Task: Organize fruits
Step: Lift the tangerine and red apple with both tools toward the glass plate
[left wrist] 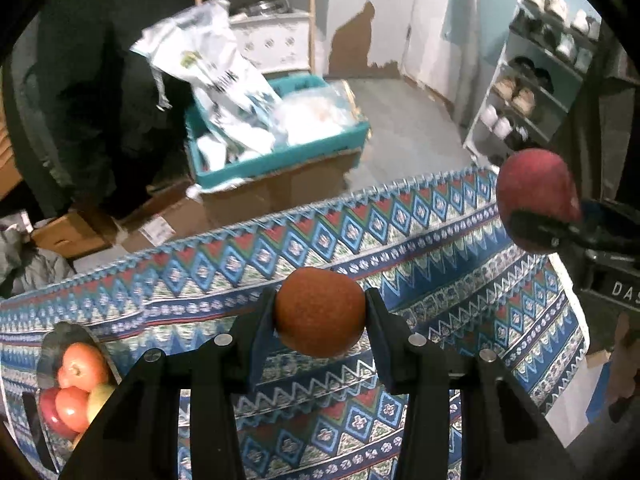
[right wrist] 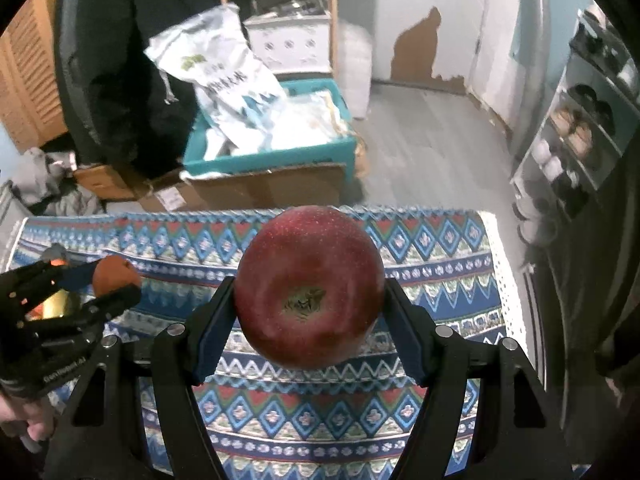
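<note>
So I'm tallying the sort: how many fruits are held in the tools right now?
2: an orange in the left tool, a red apple in the right tool.

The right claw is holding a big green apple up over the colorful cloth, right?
Not green. The right wrist view shows the right claw holding a big dark red apple up over the colorful cloth.

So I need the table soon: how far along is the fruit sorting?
Partly done. The bowl at the table's left edge already holds several apples. In hand: the left gripper grips an orange, the right gripper a red apple, both above the cloth. Both still need placing.
</note>
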`<action>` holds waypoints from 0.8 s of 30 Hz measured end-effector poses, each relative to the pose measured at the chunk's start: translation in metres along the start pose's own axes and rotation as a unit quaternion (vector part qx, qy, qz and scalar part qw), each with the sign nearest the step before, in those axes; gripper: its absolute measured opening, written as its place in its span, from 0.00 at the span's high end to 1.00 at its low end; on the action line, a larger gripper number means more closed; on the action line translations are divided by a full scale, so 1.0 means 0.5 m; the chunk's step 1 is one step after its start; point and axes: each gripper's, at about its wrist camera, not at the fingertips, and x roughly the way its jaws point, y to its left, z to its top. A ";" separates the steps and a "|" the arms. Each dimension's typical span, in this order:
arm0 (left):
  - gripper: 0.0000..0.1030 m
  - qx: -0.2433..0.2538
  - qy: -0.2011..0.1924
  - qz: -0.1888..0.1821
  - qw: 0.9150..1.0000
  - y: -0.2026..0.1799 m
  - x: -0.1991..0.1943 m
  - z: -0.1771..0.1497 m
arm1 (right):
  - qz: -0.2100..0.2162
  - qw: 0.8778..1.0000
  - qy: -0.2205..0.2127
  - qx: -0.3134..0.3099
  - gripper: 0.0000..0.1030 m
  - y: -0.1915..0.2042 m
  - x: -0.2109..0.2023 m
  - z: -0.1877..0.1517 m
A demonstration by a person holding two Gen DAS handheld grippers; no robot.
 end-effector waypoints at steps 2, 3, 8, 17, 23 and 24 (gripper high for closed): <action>0.57 -0.005 -0.015 0.006 1.000 0.013 -0.031 -0.001 | 0.006 1.000 -0.011 -0.003 0.30 0.015 -0.019 0.004; 0.57 -0.006 -0.019 0.007 1.000 0.017 -0.039 -0.002 | 0.009 1.000 -0.016 -0.004 0.30 0.020 -0.026 0.006; 0.57 -0.020 -0.038 0.008 0.999 0.046 -0.097 -0.009 | 0.020 0.999 -0.035 -0.015 0.30 0.055 -0.064 0.010; 0.57 -0.035 -0.071 0.017 0.997 0.085 -0.186 -0.015 | 0.045 0.996 -0.058 -0.040 0.30 0.118 -0.108 0.019; 0.57 -0.039 -0.091 0.034 0.994 0.115 -0.232 -0.029 | 0.051 0.994 -0.067 -0.066 0.30 0.167 -0.125 0.022; 0.57 -0.042 -0.092 0.035 0.994 0.123 -0.237 -0.032 | 0.054 0.994 -0.068 -0.069 0.30 0.175 -0.128 0.023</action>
